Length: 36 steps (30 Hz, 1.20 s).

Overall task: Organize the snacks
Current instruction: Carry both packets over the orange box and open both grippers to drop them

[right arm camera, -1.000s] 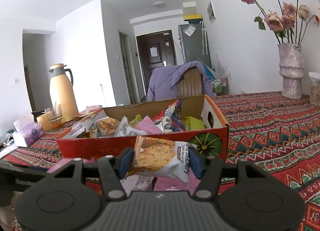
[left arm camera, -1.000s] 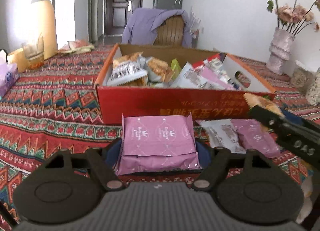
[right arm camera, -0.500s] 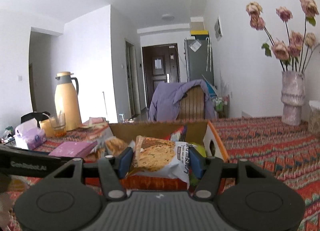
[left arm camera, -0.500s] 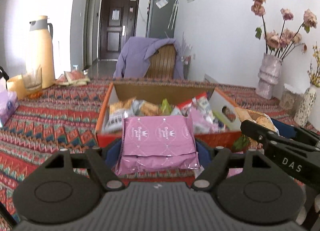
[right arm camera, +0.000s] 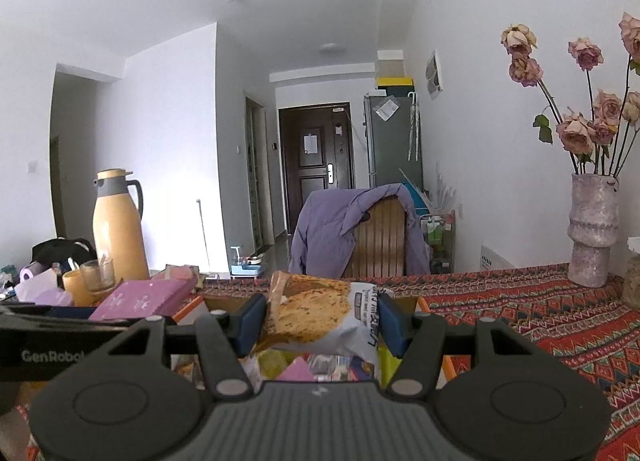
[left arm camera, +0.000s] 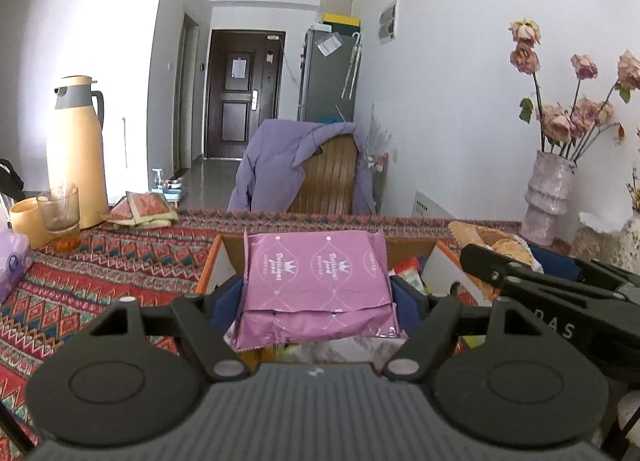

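Observation:
My left gripper [left arm camera: 318, 293] is shut on a pink snack packet [left arm camera: 316, 281] and holds it in the air above the open cardboard snack box [left arm camera: 212, 257]. My right gripper [right arm camera: 320, 321] is shut on a biscuit packet [right arm camera: 320, 313] with a white end, also over the snack box [right arm camera: 188, 307]. Loose snack packs [right arm camera: 316, 365] lie in the box under it. In the left wrist view the right gripper [left arm camera: 532, 277] shows at the right with the biscuit packet [left arm camera: 488, 237]. In the right wrist view the left gripper's pink packet [right arm camera: 140, 297] shows at the left.
A patterned red cloth [right arm camera: 540, 317] covers the table. A yellow thermos [left arm camera: 76, 149], a glass [left arm camera: 60, 213] and a tissue pack [left arm camera: 12, 265] stand at the left. A vase of dried roses [right arm camera: 592, 229] stands at the right. A chair with a purple jacket [left arm camera: 304, 169] is behind the table.
Both grippers rose with their packets, from table level in front of the red box to above its open top. The views tilted upward, so the box sank low in the frames.

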{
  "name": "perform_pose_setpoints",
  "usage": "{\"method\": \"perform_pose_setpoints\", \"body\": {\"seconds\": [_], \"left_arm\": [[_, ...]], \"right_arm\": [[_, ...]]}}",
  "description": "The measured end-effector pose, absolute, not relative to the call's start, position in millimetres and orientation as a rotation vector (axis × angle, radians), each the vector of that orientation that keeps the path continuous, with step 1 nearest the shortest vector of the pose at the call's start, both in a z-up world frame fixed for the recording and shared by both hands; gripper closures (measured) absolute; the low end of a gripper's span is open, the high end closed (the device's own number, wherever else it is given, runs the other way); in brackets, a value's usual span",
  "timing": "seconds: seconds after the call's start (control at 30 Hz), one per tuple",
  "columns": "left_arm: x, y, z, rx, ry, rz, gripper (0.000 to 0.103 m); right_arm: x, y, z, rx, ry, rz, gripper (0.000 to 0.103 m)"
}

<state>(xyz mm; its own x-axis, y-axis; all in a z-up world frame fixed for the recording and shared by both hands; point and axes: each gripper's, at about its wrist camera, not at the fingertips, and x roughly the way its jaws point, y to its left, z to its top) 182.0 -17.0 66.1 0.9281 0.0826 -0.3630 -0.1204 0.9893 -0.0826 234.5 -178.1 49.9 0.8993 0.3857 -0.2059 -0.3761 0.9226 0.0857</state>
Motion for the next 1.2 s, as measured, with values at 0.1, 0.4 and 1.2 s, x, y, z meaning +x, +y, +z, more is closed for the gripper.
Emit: {"method": "perform_pose_setpoints", "body": {"seconds": [0.1, 0.4, 1.2], "left_arm": [[192.1, -15.8, 68.6, -0.107, 0.352, 0.119, 0.025], [223.2, -5.4, 62.7, -0.13, 0.337, 0.162, 0.025], [251.2, 9.0, 23.1, -0.127, 0.372, 0.187, 0.011]], "right_arm": [[247.3, -173.6, 53.1, 0.054, 0.222, 0.388, 0.044], [275.7, -160.2, 45.9, 0.063, 0.238, 0.365, 0.044], [307.9, -164.0, -3.4, 0.054, 0.327, 0.333, 0.027]]}}
